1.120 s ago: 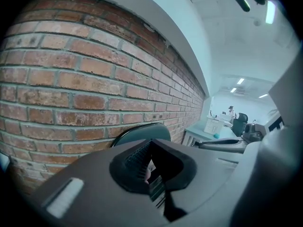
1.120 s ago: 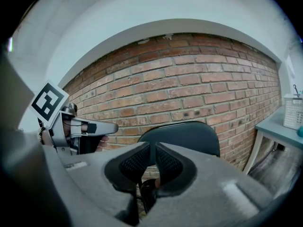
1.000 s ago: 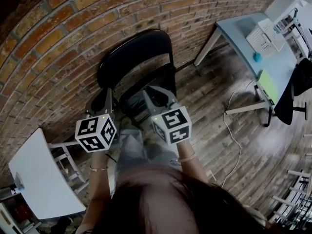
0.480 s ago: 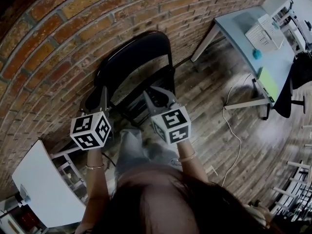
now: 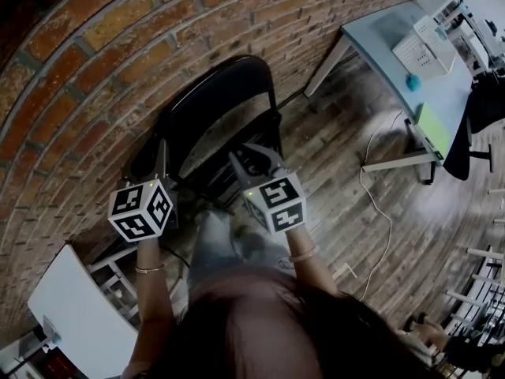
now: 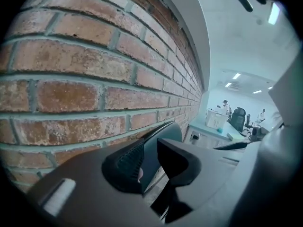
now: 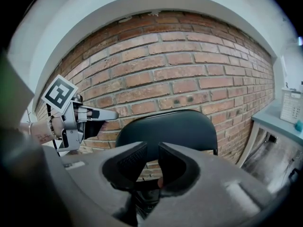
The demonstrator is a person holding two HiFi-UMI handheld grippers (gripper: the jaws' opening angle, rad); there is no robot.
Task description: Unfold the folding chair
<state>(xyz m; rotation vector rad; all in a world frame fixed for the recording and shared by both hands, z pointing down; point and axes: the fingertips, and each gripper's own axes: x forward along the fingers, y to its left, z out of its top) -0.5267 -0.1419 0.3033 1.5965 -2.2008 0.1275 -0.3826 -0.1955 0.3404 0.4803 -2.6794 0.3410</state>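
Nearest, the left gripper (image 6: 150, 158) and right gripper (image 7: 152, 162) are parted, jaws just opened, nothing grasped. Beyond, the chair (image 5: 217, 93) is stood against the brick wall (image 5: 95, 54); release seems in hand, and withdrawal is called for.

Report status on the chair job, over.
Left gripper and right gripper: fingers just opening, nothing between them. Folding chair stands by brick wall, not gripped. Nothing in the way.
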